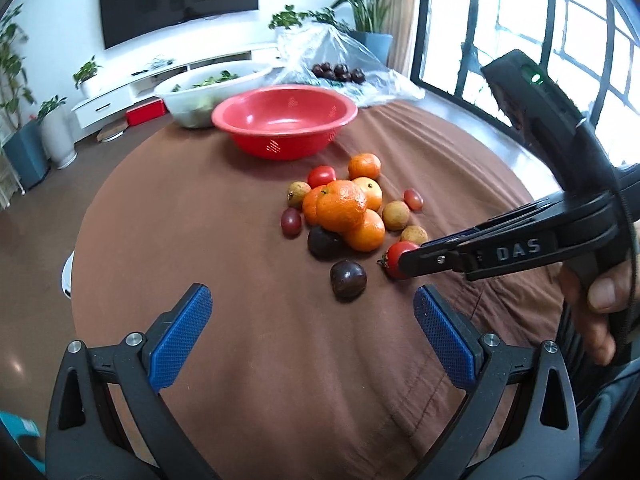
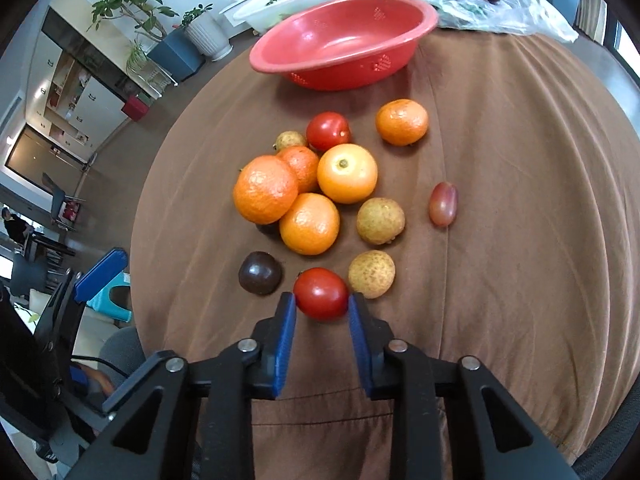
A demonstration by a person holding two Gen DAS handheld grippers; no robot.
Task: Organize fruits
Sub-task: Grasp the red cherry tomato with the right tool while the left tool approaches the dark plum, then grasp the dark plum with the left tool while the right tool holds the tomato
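Small red tomato (image 2: 321, 293) sits between right gripper (image 2: 322, 312) blue pads, jaws narrowed onto its sides, on brown cloth (image 2: 500, 200). Tan longan (image 2: 372, 273) just beyond right pad; dark round fruit (image 2: 260, 273) beyond left pad. Left gripper (image 1: 312, 300) gapes wide, empty.

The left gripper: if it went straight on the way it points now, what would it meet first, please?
Probably the brown tablecloth: the left gripper stands open and empty, angled down at bare cloth. The nearest fruit, a dark plum, lies slightly right of that line, though depth is unclear.
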